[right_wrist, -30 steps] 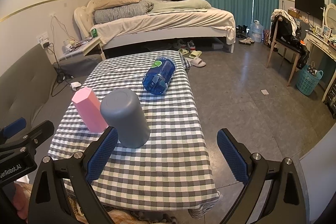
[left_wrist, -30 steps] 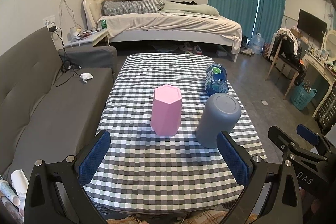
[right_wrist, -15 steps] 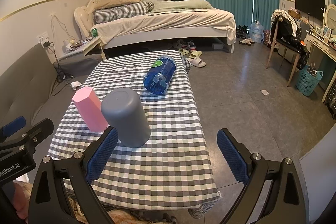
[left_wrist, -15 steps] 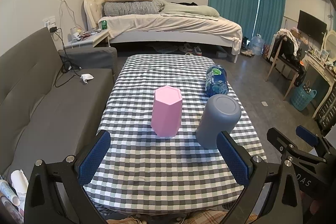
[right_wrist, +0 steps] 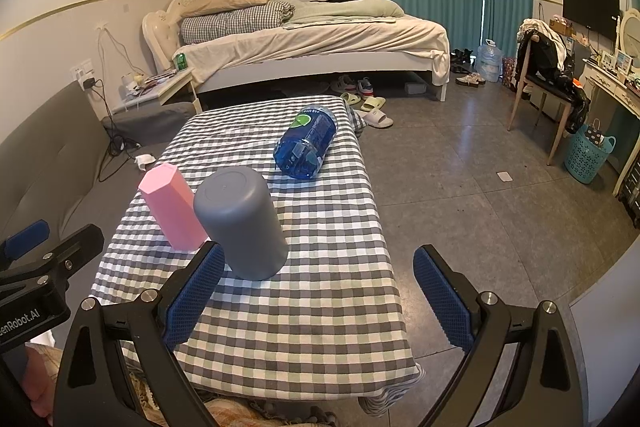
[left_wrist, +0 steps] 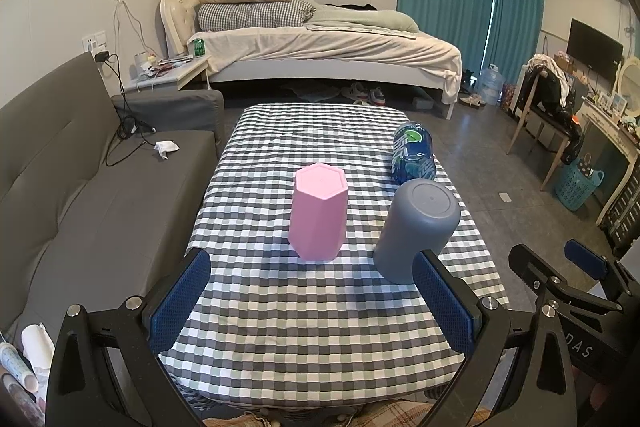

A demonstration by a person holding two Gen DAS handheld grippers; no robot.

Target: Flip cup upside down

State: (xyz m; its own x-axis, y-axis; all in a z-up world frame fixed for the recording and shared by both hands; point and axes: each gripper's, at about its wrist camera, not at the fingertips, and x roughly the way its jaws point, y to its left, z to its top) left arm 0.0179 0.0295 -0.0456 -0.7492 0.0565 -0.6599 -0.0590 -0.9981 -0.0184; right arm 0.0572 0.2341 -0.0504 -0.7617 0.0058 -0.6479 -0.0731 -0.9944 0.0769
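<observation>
A grey cup (left_wrist: 416, 229) stands upside down, base up, on the checked tablecloth (left_wrist: 312, 311); it also shows in the right wrist view (right_wrist: 244, 223). A pink hexagonal cup (left_wrist: 318, 217) stands base up to its left, also seen in the right wrist view (right_wrist: 172, 211). My left gripper (left_wrist: 312, 301) is open and empty, near the table's front edge, short of both cups. My right gripper (right_wrist: 316, 301) is open and empty, to the right of the grey cup, its left finger (right_wrist: 196, 291) just in front of the cup.
A blue bottle (left_wrist: 413, 153) lies on its side behind the grey cup, near the table's right edge. A grey sofa (left_wrist: 80, 187) runs along the left. A bed (left_wrist: 320, 47) stands behind the table. A chair (right_wrist: 548, 79) and a blue basket (right_wrist: 588, 155) stand at the right.
</observation>
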